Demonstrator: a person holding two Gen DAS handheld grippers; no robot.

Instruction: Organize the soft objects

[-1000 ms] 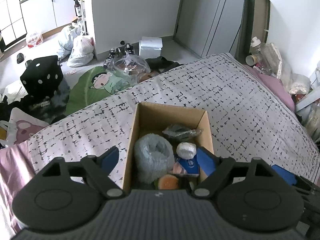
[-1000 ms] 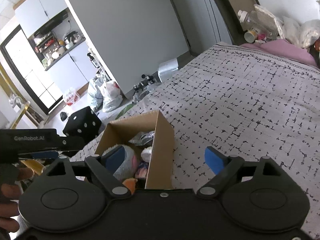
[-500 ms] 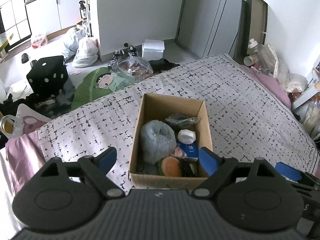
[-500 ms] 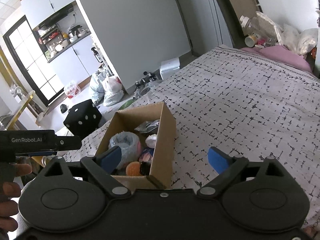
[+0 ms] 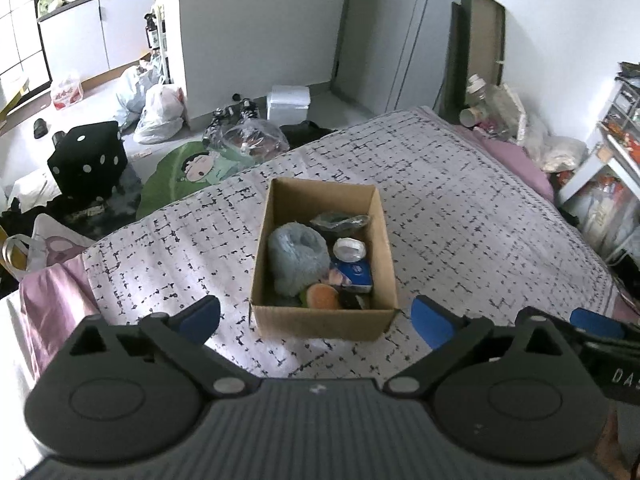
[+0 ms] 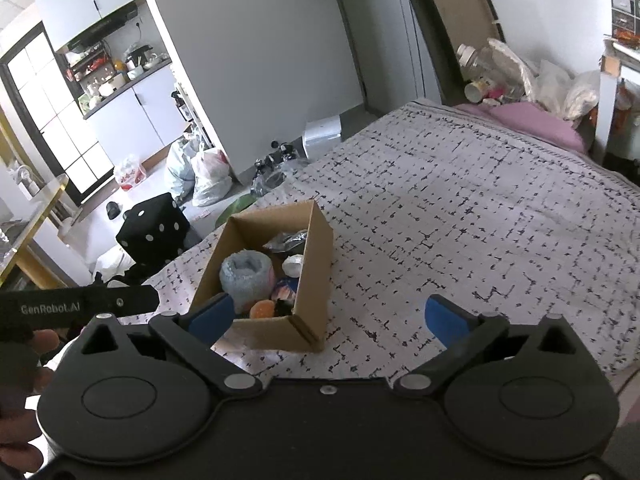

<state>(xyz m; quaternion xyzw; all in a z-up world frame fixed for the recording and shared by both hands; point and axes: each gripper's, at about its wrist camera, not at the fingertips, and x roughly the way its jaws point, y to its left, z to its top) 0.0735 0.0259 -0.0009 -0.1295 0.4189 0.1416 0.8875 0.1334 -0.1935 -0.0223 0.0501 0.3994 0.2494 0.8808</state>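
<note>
Left gripper (image 5: 314,318): jaws had just been opening and stood wide, blue pads clear of everything, nothing held. Right gripper (image 6: 328,316): likewise just opened, wide apart, empty.

Cardboard box (image 5: 324,322): open-topped, upright, on the bed (image 5: 460,208) near its foot edge, just beyond both grippers. Contents: pale blue fuzzy roll (image 5: 296,258) along the left wall; orange round item (image 5: 322,296) at the near wall; white round item (image 5: 349,249); blue packet (image 5: 354,274); dark crinkled wrapper (image 5: 340,222) at the far wall.

The left view looked straight down into the box; the right view showed its right outer wall, which hid part of the contents, and a hand (image 6: 18,360) at the left edge.

Small dark item beside the orange one could not be made out.

Black dotted cube (image 5: 86,160) on the floor beyond.
</note>
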